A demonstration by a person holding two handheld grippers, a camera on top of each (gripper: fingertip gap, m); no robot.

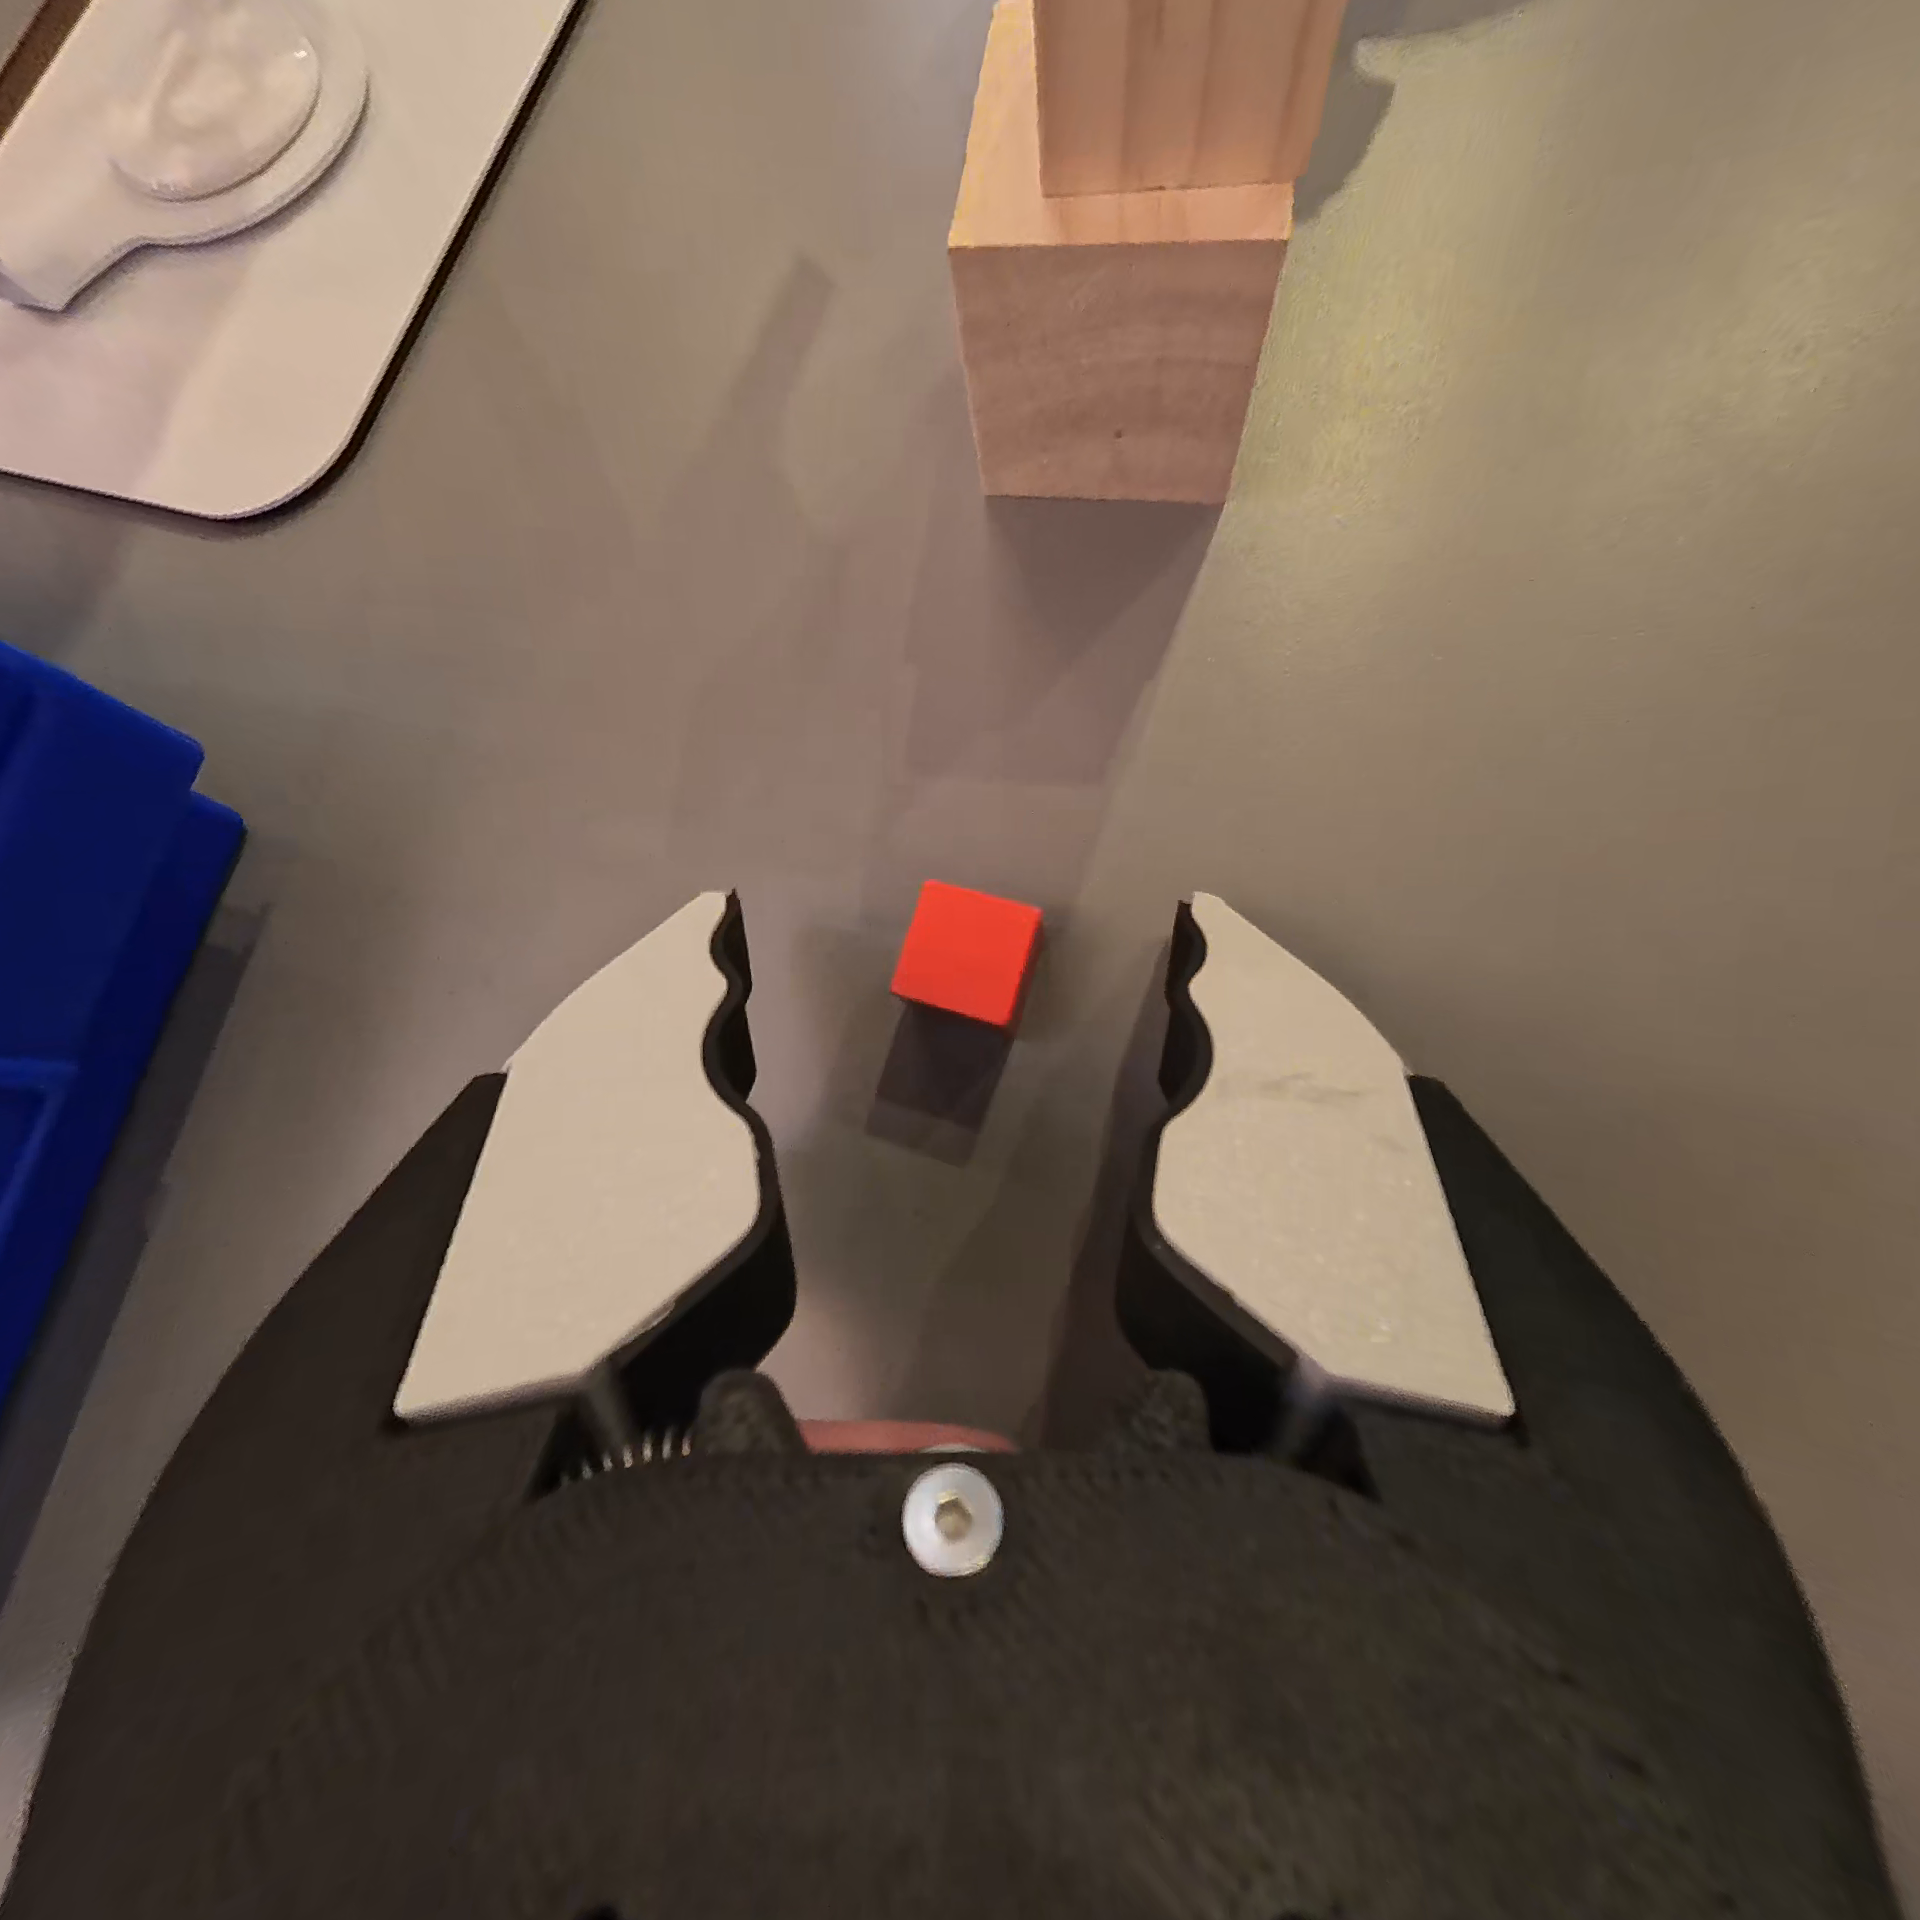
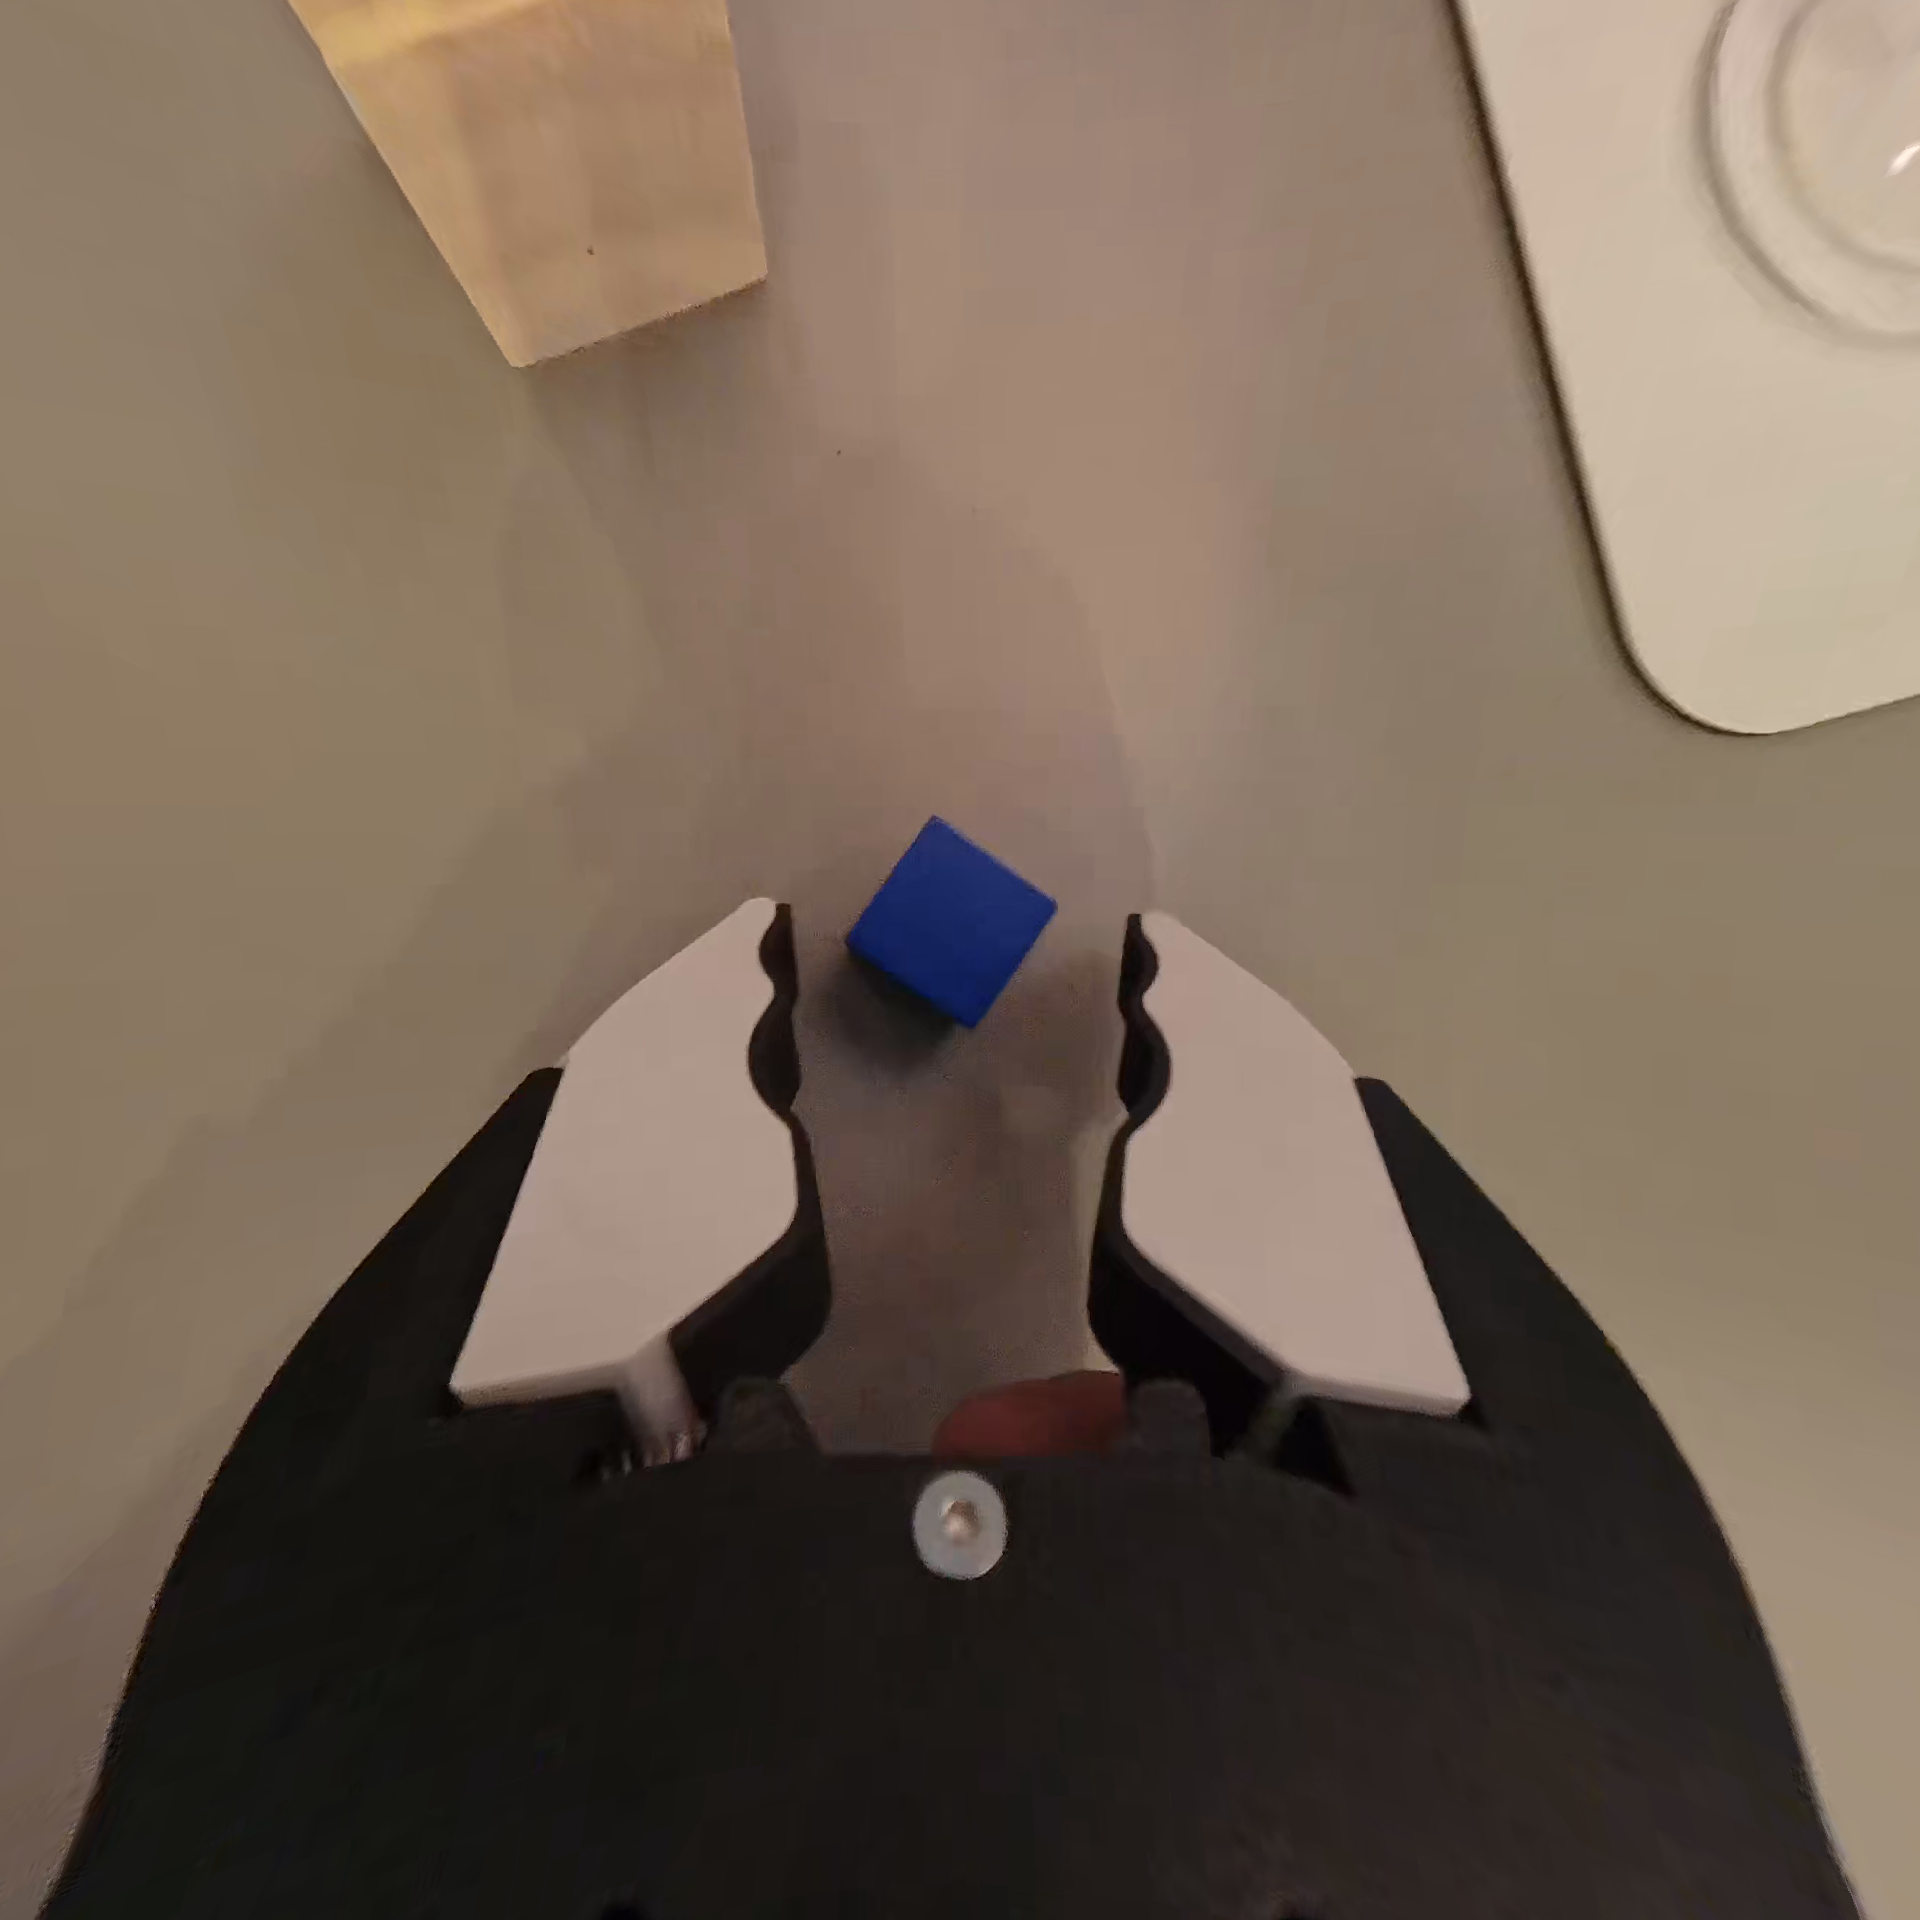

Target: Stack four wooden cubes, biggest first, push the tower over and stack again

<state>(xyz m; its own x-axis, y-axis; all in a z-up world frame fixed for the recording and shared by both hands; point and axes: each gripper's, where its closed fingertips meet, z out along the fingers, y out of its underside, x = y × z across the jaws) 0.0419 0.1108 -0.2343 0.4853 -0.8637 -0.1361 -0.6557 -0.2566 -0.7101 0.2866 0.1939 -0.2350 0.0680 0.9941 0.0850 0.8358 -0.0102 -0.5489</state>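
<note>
In the left wrist view a big plain wooden cube (image 1: 1112,364) stands on the grey table, with a smaller plain wooden cube (image 1: 1174,94) stacked on it, cut off by the top edge. A small red cube (image 1: 968,951) lies on the table between the tips of my open left gripper (image 1: 961,914), touching neither finger. In the right wrist view a small blue cube (image 2: 951,920), turned corner-on, lies between the tips of my open right gripper (image 2: 956,925), nearer the left finger. The big wooden cube (image 2: 561,166) shows at the top left.
A white board (image 1: 249,270) with a clear plastic piece (image 1: 208,114) on it lies at the top left of the left wrist view; it also shows at the top right of the right wrist view (image 2: 1745,499). A blue bin (image 1: 83,987) stands at the left edge. The left gripper's tips are roughly 25 cm from the right gripper's.
</note>
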